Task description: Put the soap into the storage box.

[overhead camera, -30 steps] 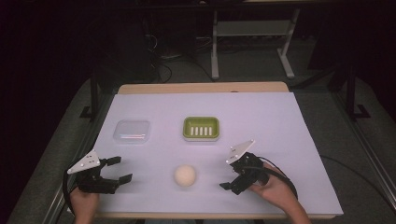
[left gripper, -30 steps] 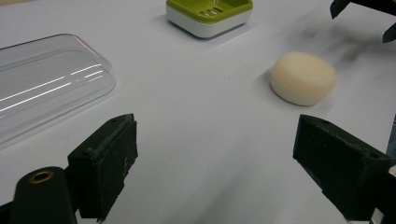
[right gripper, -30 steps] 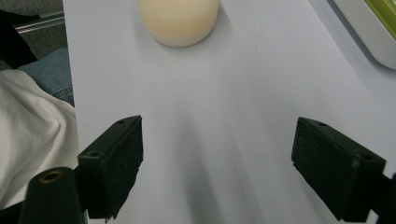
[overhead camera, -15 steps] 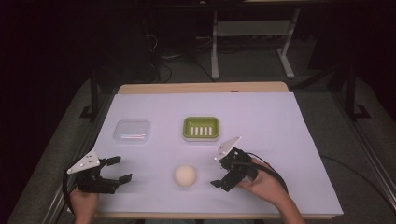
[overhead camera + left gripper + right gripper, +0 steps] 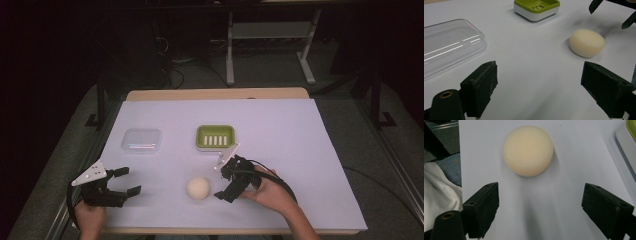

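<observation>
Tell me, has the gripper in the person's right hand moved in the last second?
Yes. The right gripper has slid left toward the round cream soap bar, ending nearer below the green soap dish.

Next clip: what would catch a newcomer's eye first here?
The round cream soap bar near the table's front edge, with the right gripper just beside it, jaws wide open and aimed at it. Behind sit a green soap dish and a clear plastic lid; the left gripper waits open at front left.
</observation>
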